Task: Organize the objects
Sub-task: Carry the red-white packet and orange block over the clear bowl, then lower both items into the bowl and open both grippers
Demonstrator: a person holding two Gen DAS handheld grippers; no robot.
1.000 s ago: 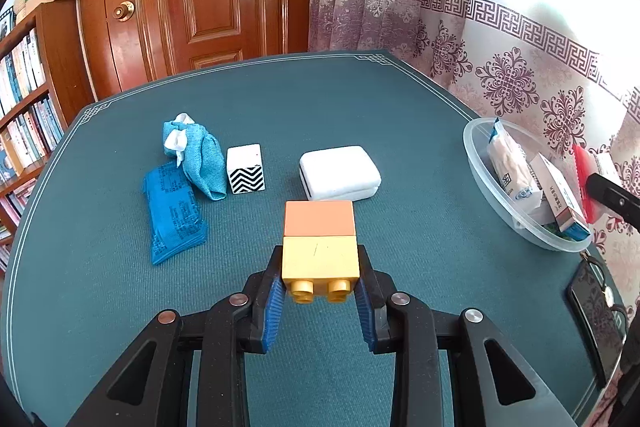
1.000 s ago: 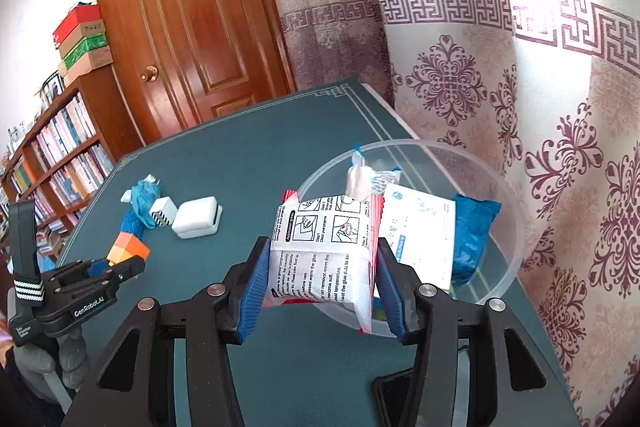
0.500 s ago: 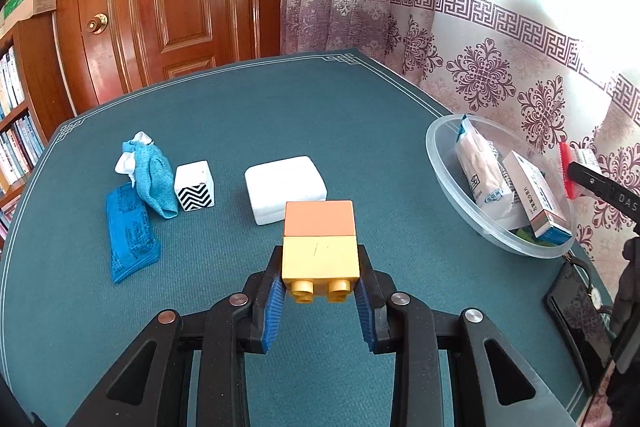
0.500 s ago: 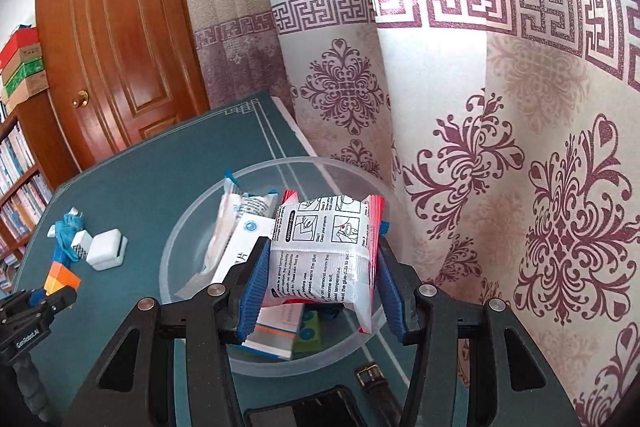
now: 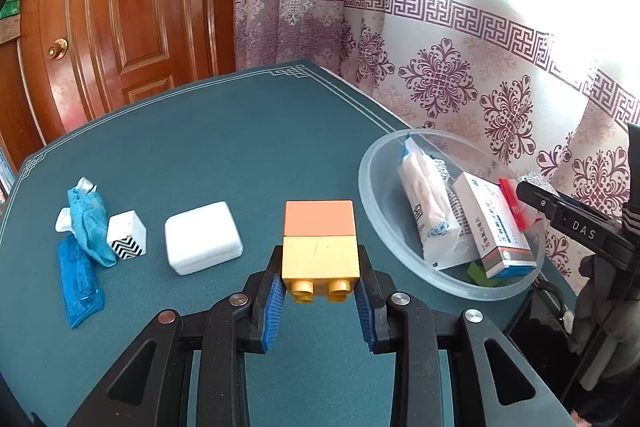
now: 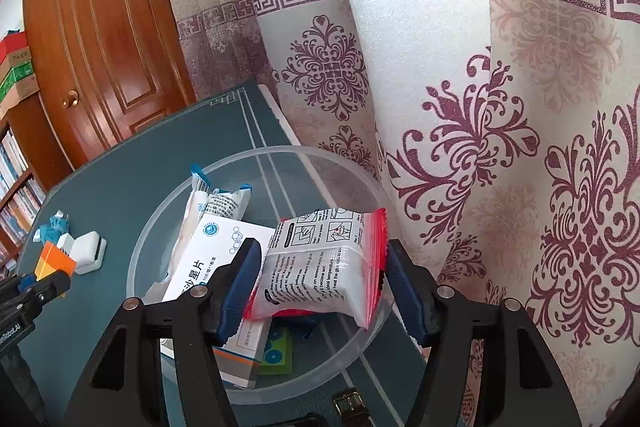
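Observation:
My left gripper [image 5: 320,269] is shut on a yellow toy block with an orange block [image 5: 319,223] stacked on it, held above the green table left of the clear plastic bowl [image 5: 368,195]. My right gripper [image 6: 320,255] hangs over the bowl [image 6: 288,151], its jaws opening. A white packet with red edges [image 6: 320,267] sits tilted between the blue pads, and neither pad presses on it. A white gauze pack [image 6: 208,203], a white medicine box [image 6: 216,259] and a green card lie in the bowl.
On the table's left lie a white box [image 5: 202,243], a zigzag-patterned cube [image 5: 127,239], a blue cloth [image 5: 90,223] and a blue pouch [image 5: 80,283]. A black device [image 5: 536,331] lies by the bowl's near side. Patterned curtain hangs close behind the bowl.
My left gripper carried the blocks rightward toward the bowl. My right gripper moved over the bowl, its jaws widened, and the packet tipped loose between them.

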